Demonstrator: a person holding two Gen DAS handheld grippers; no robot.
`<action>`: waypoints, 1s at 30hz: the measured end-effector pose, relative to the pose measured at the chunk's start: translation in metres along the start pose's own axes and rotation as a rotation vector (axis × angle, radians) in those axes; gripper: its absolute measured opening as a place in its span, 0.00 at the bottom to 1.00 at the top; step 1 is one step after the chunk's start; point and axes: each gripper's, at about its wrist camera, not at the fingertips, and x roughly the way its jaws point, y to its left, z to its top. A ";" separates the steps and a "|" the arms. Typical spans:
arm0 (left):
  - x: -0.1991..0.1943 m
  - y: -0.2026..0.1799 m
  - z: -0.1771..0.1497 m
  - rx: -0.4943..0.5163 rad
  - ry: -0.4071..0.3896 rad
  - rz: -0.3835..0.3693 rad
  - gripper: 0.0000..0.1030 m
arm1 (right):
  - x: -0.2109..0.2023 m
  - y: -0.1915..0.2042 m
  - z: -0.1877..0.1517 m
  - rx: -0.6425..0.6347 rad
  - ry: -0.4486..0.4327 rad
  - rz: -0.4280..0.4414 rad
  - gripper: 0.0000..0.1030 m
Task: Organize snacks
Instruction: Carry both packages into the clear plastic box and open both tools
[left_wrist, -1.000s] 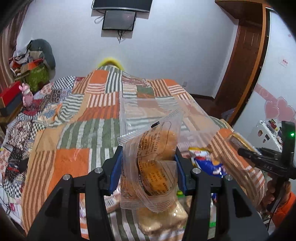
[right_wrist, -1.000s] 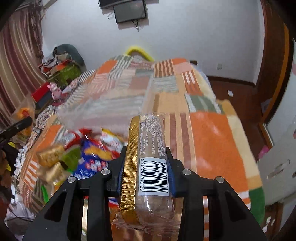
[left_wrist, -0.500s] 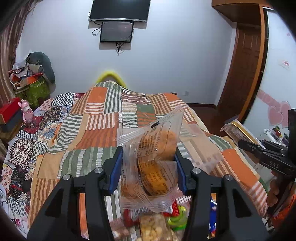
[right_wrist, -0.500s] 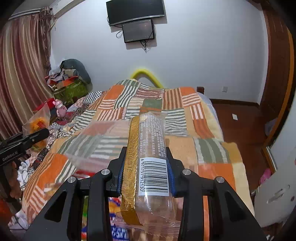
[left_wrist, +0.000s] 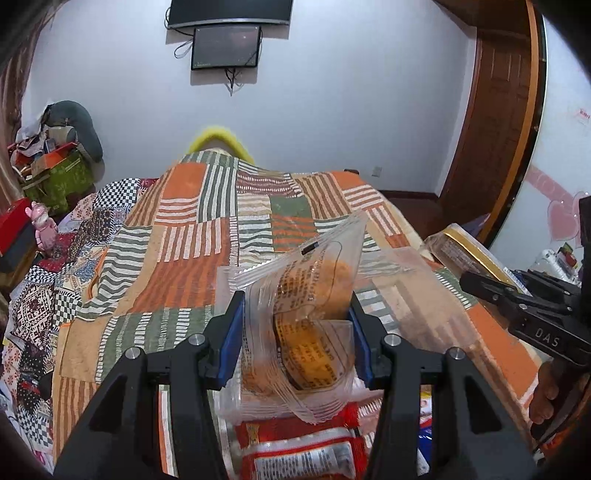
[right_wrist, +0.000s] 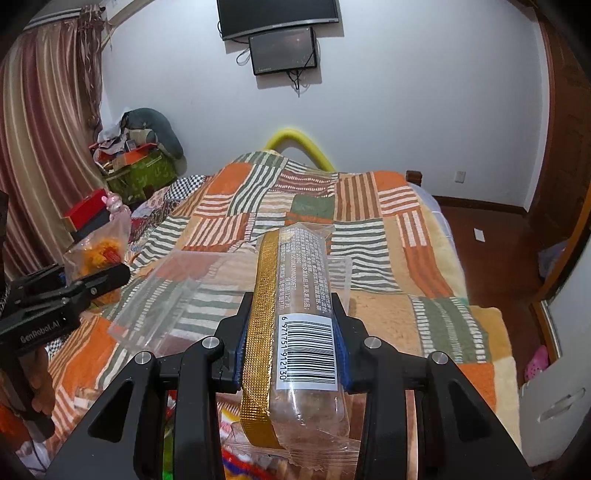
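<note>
My left gripper (left_wrist: 295, 332) is shut on a clear packet of orange pastry (left_wrist: 312, 325), held up over the patchwork bed. My right gripper (right_wrist: 291, 350) is shut on a long clear snack pack with a gold strip and a barcode (right_wrist: 301, 321). A clear plastic container (right_wrist: 177, 295) lies on the blanket ahead of both grippers, also seen as the clear plastic container (left_wrist: 410, 295) in the left wrist view. Each view shows the other gripper at its edge: the right gripper (left_wrist: 517, 306) with its pack, the left gripper (right_wrist: 74, 291) with its packet. Red snack packets (left_wrist: 295, 446) lie below the left gripper.
The patchwork blanket (left_wrist: 184, 240) covers the bed up to a yellow headboard rail (right_wrist: 295, 144). Boxes and clutter (right_wrist: 136, 166) stand at the far left by a curtain. A wooden door (left_wrist: 495, 129) and bare floor (right_wrist: 491, 240) are on the right. Screens (right_wrist: 284, 48) hang on the wall.
Both grippers drew back and tilted up with their packs still held. The snack pile slid down toward the bottom edge, and more of the wall and screens came into view.
</note>
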 end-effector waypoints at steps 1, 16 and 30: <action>0.005 0.000 0.000 0.002 0.006 0.008 0.49 | 0.005 -0.001 0.000 -0.001 0.007 -0.001 0.32; 0.077 -0.001 0.000 0.061 0.192 0.009 0.49 | 0.058 0.001 -0.001 -0.071 0.141 -0.007 0.33; 0.090 -0.012 -0.008 0.104 0.239 -0.014 0.50 | 0.070 0.012 0.000 -0.136 0.178 0.004 0.33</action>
